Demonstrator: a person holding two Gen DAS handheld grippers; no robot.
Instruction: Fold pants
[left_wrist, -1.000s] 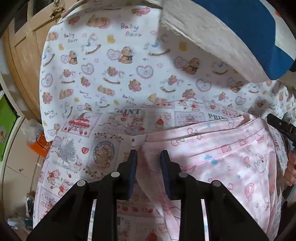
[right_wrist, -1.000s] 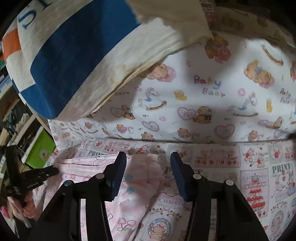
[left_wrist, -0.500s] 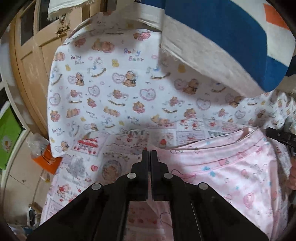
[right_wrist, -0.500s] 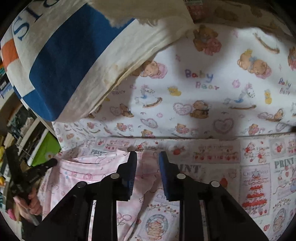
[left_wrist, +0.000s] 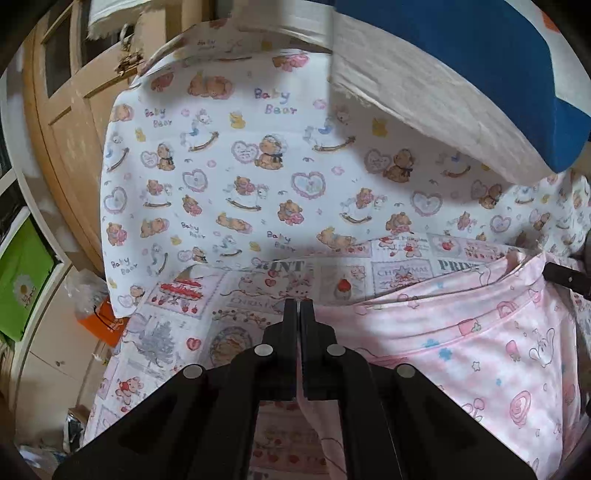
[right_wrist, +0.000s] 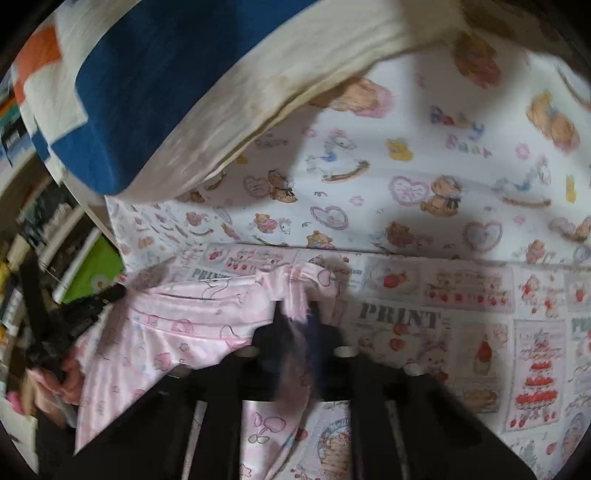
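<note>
The pink printed pants (left_wrist: 461, 343) lie on a bed sheet with a Christmas print (left_wrist: 184, 332). My left gripper (left_wrist: 298, 306) is shut on the left corner of the pants' top edge. In the right wrist view the pants (right_wrist: 192, 325) stretch to the left, and my right gripper (right_wrist: 295, 314) is shut on their bunched right corner, which sticks up between the fingers. This view is motion-blurred. The left gripper shows there at the far left (right_wrist: 85, 306), and the right gripper's tip shows in the left wrist view (left_wrist: 565, 277).
A white baby-bear sheet (left_wrist: 240, 177) rises behind the bed. A blue, white and orange pillow (left_wrist: 480, 74) overhangs it. A wooden door (left_wrist: 62, 110) and a green box (left_wrist: 22, 280) stand at the left. Shelves with clutter (right_wrist: 44, 229) stand beyond the pants.
Both grippers were open a second ago. The left one shut on the pants' left corner first, then the right one closed on the right corner and is moving.
</note>
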